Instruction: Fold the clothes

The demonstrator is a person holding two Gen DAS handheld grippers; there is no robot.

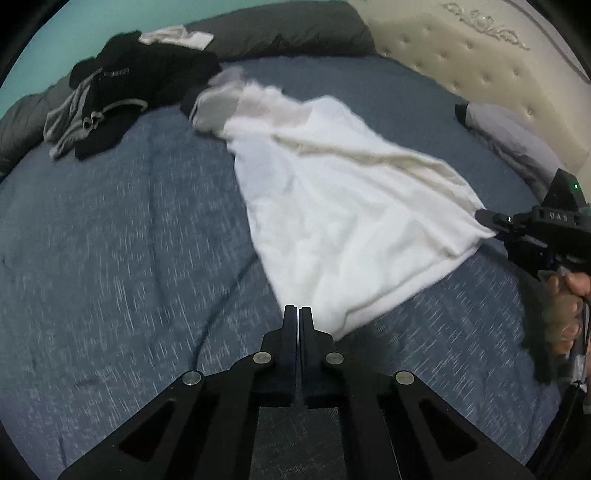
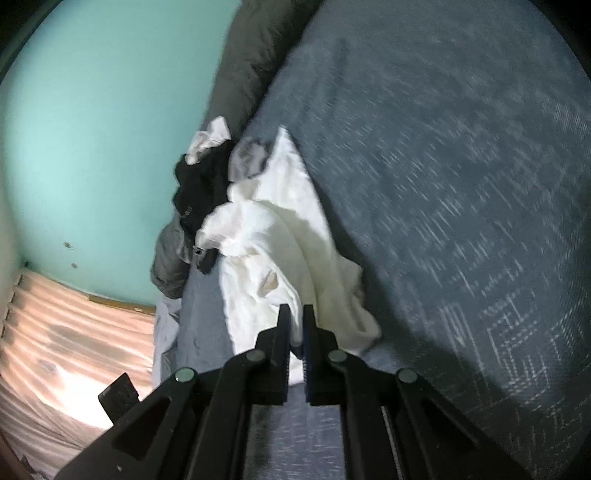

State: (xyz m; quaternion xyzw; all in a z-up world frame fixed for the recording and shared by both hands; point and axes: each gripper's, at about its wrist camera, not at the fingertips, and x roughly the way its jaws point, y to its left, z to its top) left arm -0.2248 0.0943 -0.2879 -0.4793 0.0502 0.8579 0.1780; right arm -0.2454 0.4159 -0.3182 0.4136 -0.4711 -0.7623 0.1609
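Observation:
A white garment (image 1: 332, 206) lies stretched across the blue bedspread (image 1: 110, 258), its grey-and-black collar end toward the far clothes pile. My left gripper (image 1: 298, 312) is shut, its tips pinching the garment's near edge; the near corner hangs just right of the fingers, with a shadow under it. My right gripper (image 1: 487, 221) comes in from the right, held by a hand (image 1: 565, 306), and is shut on the garment's right corner. In the right wrist view, white cloth (image 2: 266, 251) runs between the narrowly parted fingers of the right gripper (image 2: 296, 314).
A pile of black and grey clothes (image 1: 122, 96) sits at the far left of the bed against a dark grey rolled duvet (image 1: 280, 29). A tufted cream headboard (image 1: 480, 66) and a pale pillow (image 1: 513, 140) are at the right. A teal wall (image 2: 92, 129) and wood floor (image 2: 55, 332) border the bed.

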